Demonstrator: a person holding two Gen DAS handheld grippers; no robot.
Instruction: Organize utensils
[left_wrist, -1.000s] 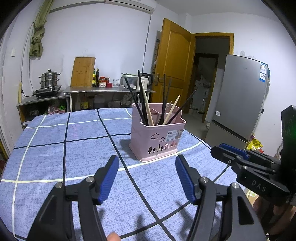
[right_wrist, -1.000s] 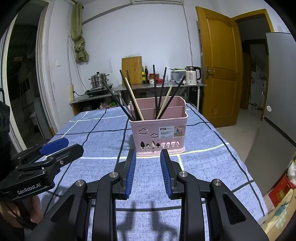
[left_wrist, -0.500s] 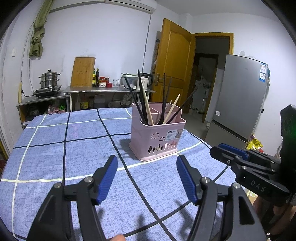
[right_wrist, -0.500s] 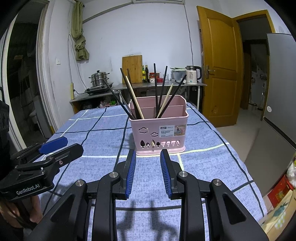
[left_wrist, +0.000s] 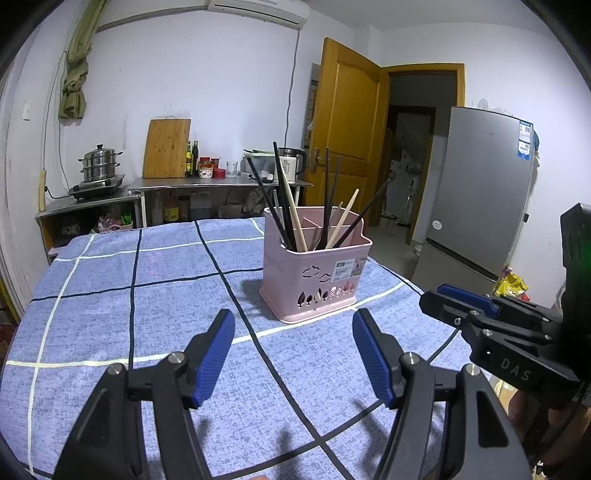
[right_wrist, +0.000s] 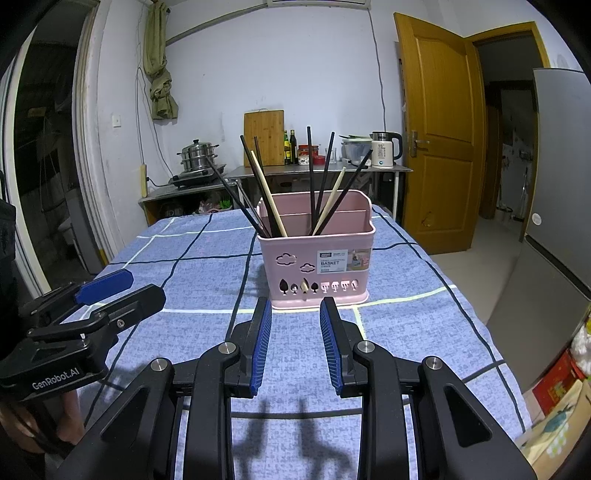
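Note:
A pink plastic utensil basket (left_wrist: 317, 284) stands on the blue checked tablecloth (left_wrist: 147, 295); it also shows in the right wrist view (right_wrist: 314, 266). Several black and pale wooden chopsticks (left_wrist: 295, 218) stand in it, leaning outward (right_wrist: 266, 199). My left gripper (left_wrist: 293, 332) is wide open and empty, short of the basket and a little to its left. My right gripper (right_wrist: 295, 317) is partly open and empty, just in front of the basket. Each gripper shows at the edge of the other's view, the right one (left_wrist: 458, 302) and the left one (right_wrist: 122, 284).
A steel counter (right_wrist: 317, 170) at the back wall holds a kettle (right_wrist: 382, 149), bottles and a cutting board (right_wrist: 264, 136). A steamer pot (left_wrist: 98, 168) sits on a stove at left. A wooden door (right_wrist: 436, 140) and a grey fridge (left_wrist: 480, 199) are at right.
Both grippers have stayed nearly still and empty. The left wrist view has drifted back very slightly; the basket and chopsticks have not moved.

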